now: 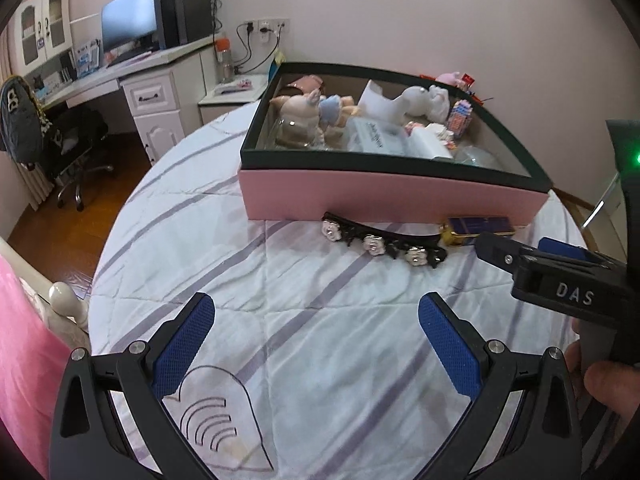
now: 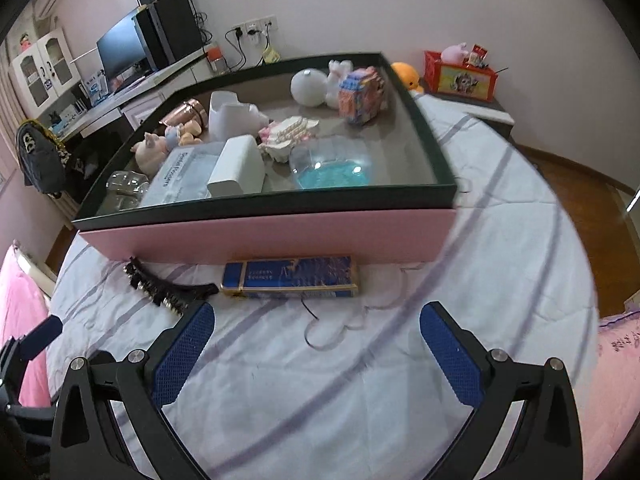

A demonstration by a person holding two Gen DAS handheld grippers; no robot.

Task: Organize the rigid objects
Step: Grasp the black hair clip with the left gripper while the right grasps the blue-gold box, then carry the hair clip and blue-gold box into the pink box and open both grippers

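A bed covered in a white sheet with pale purple stripes (image 1: 304, 320) takes up most of the room in front of me, and on it sits a broad, shallow pink box with a dark rim (image 2: 280, 236), open at the top and already crowded with things. Inside it I can make out a white rectangular block (image 2: 236, 170) near the front wall, a clear round container with blue beads (image 2: 330, 164) just beside it, a colourful brick-built figure (image 2: 360, 94) toward the far right corner next to a white ball (image 2: 308, 88), and a small pig figurine (image 2: 154, 148) on the left side. Outside the box, lying on the sheet and close against the pink front wall, is a flat blue and gold case (image 2: 292, 276), and just to its left a long black hair clip with pale flower ornaments (image 1: 384, 240), one end nearly touching the case. The left gripper (image 1: 316, 344) hangs low over bare sheet well in front of the clip, its blue-padded fingers (image 1: 184, 344) spread wide with nothing between them. The right gripper (image 2: 316, 344) is likewise spread wide and empty, hovering near the case, with its left finger tip close by the clip's end; in the left wrist view its black body reaches in from the right toward the case. A hand (image 1: 608, 384) shows at the right edge of that view, gripping the handle.
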